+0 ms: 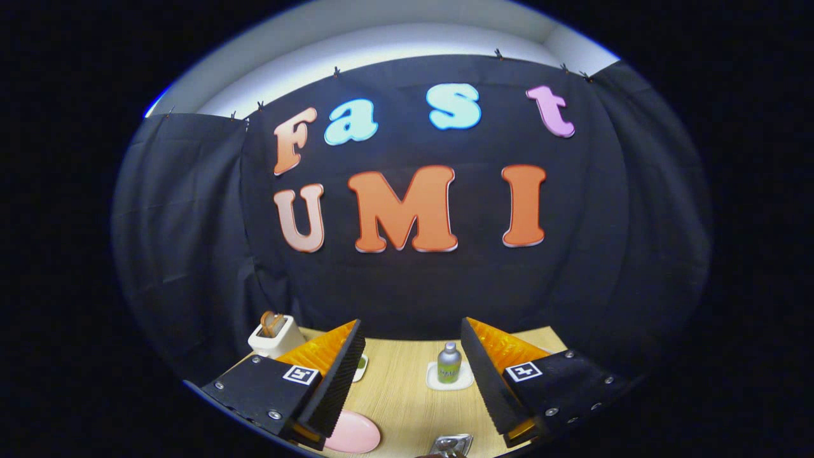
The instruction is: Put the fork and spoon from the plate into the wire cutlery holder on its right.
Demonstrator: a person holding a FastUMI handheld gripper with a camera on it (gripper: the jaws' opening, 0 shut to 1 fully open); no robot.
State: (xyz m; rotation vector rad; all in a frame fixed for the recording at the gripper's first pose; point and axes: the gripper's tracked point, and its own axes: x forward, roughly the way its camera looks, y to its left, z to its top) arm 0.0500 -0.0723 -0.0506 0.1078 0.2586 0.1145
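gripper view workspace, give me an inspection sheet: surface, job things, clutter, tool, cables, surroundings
surface: light wooden table, bare between the fingers.
job things: pink plate beside the left finger, partly hidden by it; metal holder to its right, barely in sight; fork and spoon cannot be made out.
clutter: white toaster with toast beyond the left finger; small bottle on a white coaster between the fingers, farther off; a white and green item peeking from behind the left finger.
tool: tool open, fingers wide apart, holding nothing, raised above the table.
cables: nothing seen.
surroundings: black cloth wall behind the table, pale ceiling above.
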